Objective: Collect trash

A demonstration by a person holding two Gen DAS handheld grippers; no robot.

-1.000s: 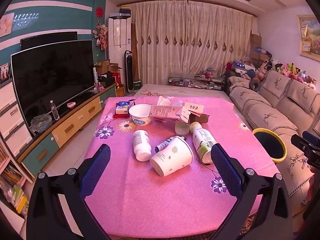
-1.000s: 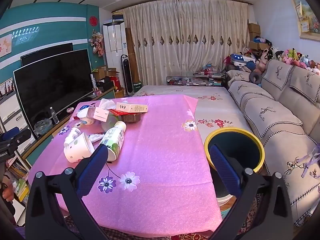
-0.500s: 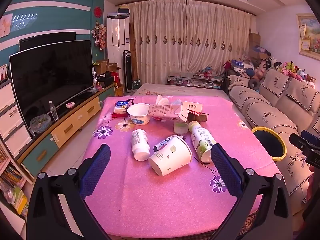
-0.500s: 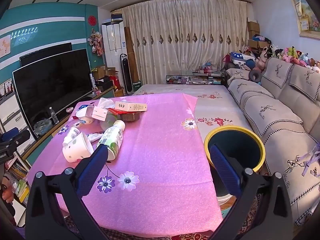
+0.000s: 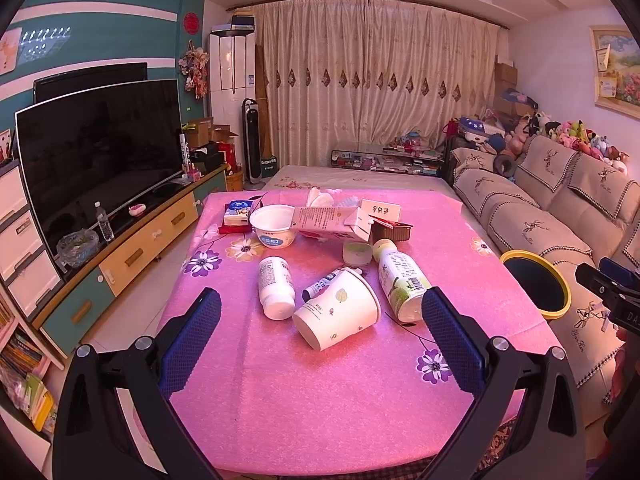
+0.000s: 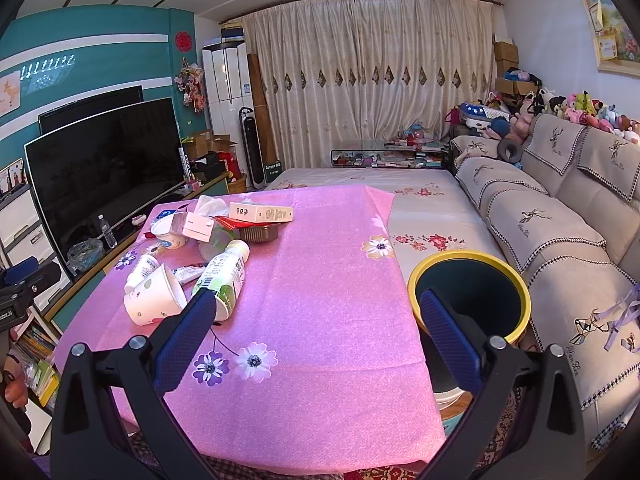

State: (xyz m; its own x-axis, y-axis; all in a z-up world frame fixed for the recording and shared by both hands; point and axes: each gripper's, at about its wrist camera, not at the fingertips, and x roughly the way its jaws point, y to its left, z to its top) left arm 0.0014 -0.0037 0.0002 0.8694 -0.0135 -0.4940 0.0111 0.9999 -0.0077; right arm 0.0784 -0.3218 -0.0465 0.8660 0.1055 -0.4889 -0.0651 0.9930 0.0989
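Note:
Trash lies on the pink floral tablecloth point(image 5: 320, 392): a tipped paper cup point(image 5: 340, 314), a white pill bottle point(image 5: 274, 286), a green-and-white drink bottle point(image 5: 400, 278), a small tube point(image 5: 324, 280), a white bowl point(image 5: 274, 226) and cartons point(image 5: 332, 220). My left gripper point(image 5: 320, 344) is open and empty, just short of the cup. My right gripper point(image 6: 316, 336) is open and empty over the table's near right part; the cup point(image 6: 154, 296) and bottle point(image 6: 224, 274) lie to its left. A dark bin with a yellow rim point(image 6: 468, 292) stands right of the table, also in the left wrist view point(image 5: 536, 284).
A sofa point(image 6: 560, 240) with stuffed toys runs along the right, close behind the bin. A TV point(image 5: 96, 152) on a low cabinet point(image 5: 132, 248) lines the left wall. A floral-covered surface point(image 6: 400, 184) and curtains point(image 5: 376, 80) lie beyond the table.
Both views have shifted only slightly; the left gripper has drifted a little towards the trash. Nothing was taken hold of and both grippers stay open.

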